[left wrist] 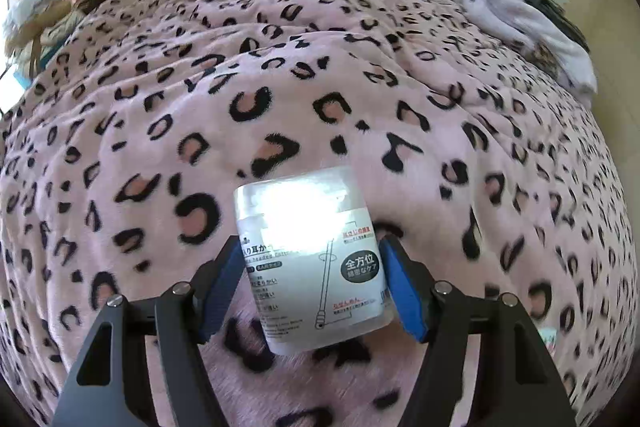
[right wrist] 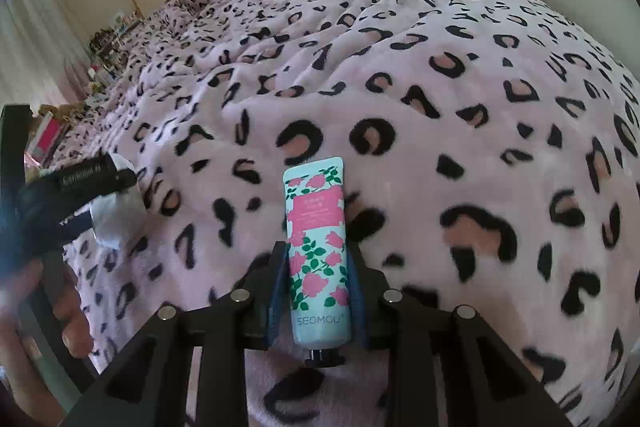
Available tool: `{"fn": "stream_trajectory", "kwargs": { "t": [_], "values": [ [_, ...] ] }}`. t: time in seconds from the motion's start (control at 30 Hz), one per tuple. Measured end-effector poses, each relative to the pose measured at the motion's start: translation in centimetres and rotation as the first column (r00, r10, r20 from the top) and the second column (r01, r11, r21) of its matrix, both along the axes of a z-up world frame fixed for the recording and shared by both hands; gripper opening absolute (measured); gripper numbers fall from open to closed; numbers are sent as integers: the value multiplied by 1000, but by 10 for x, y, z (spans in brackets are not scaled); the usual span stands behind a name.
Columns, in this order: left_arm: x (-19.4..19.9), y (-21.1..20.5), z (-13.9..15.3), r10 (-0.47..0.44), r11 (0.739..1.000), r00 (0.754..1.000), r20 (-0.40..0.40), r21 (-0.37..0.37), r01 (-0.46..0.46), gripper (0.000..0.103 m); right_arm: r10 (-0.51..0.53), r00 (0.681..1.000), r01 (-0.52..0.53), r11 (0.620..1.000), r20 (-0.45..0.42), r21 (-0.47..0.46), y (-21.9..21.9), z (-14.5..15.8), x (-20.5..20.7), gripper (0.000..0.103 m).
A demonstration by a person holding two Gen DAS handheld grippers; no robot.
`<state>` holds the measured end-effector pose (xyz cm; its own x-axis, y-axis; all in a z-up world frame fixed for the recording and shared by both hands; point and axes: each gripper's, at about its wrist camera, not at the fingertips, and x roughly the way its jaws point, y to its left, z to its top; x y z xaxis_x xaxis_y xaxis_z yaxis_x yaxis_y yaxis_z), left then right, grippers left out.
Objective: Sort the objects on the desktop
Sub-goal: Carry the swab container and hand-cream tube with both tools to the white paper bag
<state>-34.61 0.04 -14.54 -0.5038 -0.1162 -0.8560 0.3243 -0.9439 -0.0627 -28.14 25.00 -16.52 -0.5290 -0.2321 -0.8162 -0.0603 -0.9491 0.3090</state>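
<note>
Low in the frame, the left hand-held gripper [left wrist: 313, 285] has its blue pads [left wrist: 404, 287] pressed on both sides of a box [left wrist: 310, 259]. The right hand-held gripper [right wrist: 319, 291], bottom centre, clamps a tube [right wrist: 318, 255] pointing up. A bare hand [right wrist: 24, 323] shows at lower left.

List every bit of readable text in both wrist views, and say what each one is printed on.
"SEOMOU": on the floral tube, near its cap, held in the right gripper.
"全方位": in the black oval on the cotton swab container, held in the left gripper.
"耳か": partly visible at that label's top left.
Pink panel on the tube and the container's other small print: too blurred to read.
</note>
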Motion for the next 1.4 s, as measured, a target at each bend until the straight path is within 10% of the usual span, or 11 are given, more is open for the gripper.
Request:
{"fn": "stream_trajectory", "kwargs": {
  "t": [0.37,0.77,1.4],
  "values": [
    [118,2,42,-185,982,981,-66,-52,181,69,-43,995,34,995,-93,-92,-2,40,103,28],
    [260,63,65,-428,900,904,-13,-92,425,70,-138,987,133,989,-81,-71,18,70,237,28],
    [347,178,117,-624,781,779,-63,-86,619,70,-257,947,248,966,-193,-70,80,125,342,28]
  ]
}}
